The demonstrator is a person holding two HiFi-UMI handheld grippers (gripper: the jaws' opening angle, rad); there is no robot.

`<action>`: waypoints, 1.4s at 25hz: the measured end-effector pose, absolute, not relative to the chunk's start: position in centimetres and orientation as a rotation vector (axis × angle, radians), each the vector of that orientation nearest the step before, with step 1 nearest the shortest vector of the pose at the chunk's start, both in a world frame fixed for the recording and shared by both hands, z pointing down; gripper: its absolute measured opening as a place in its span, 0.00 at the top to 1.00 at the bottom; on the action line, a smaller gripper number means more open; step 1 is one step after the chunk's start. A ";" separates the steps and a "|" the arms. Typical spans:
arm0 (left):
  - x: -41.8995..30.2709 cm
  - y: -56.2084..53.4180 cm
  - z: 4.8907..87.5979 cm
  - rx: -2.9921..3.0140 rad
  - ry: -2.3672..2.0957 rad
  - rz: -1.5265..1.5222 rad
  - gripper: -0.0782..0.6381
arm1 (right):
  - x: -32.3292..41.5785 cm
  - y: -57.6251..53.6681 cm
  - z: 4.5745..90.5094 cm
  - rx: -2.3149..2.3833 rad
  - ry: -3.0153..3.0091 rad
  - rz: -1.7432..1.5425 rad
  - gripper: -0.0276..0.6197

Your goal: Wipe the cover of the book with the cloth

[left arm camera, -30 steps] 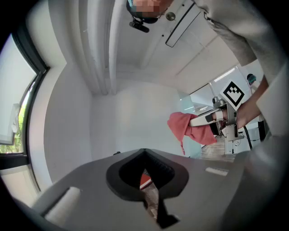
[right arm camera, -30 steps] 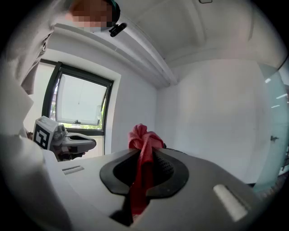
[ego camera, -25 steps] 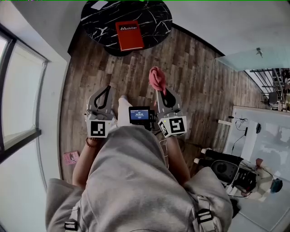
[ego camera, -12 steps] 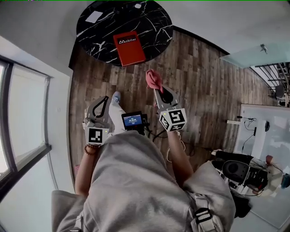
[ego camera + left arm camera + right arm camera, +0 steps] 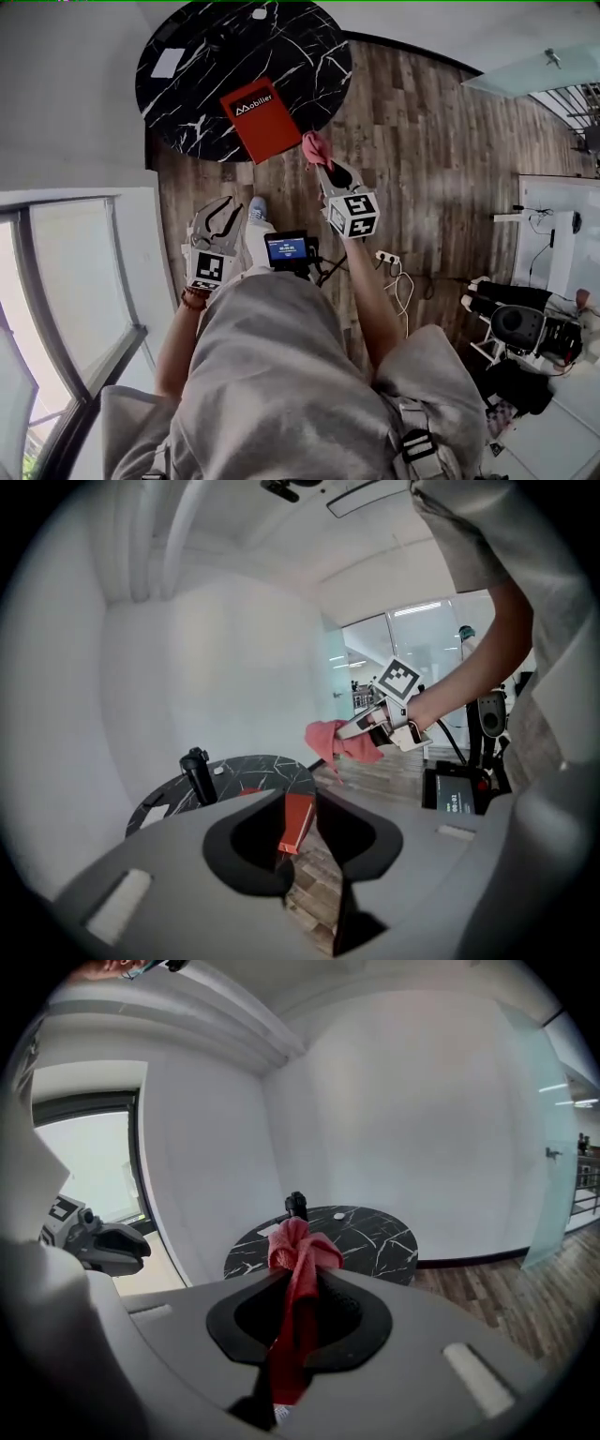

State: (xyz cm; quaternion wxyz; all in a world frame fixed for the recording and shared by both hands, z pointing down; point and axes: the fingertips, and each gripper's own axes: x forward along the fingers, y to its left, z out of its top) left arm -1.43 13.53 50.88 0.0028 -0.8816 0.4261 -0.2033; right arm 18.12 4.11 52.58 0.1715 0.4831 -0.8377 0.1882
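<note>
Left gripper: jaws just opened to a narrow gap, nothing between them | right gripper: clamped on the bunched pink cloth, near the book | red book: flat, at the near edge of the black marble table | risk: a wipe with the book unsteadied could shove it off the edge.

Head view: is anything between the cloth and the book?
Nothing in the head view: the cloth in the right gripper hangs beside a corner of the book, with only the rim of the table between.
</note>
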 end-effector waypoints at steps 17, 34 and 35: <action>1.1 3.9 67.6 -2.921 1.087 -1.075 0.60 | 16.6 -4.8 66.8 1.179 -2.112 0.622 0.86; 2.5 0.5 73.0 -3.058 0.982 -1.206 0.53 | 15.4 -6.7 71.0 1.085 -1.967 0.778 0.86; 2.4 0.7 73.1 -3.056 0.975 -1.216 0.52 | 15.2 -6.6 71.1 1.072 -1.968 0.786 0.86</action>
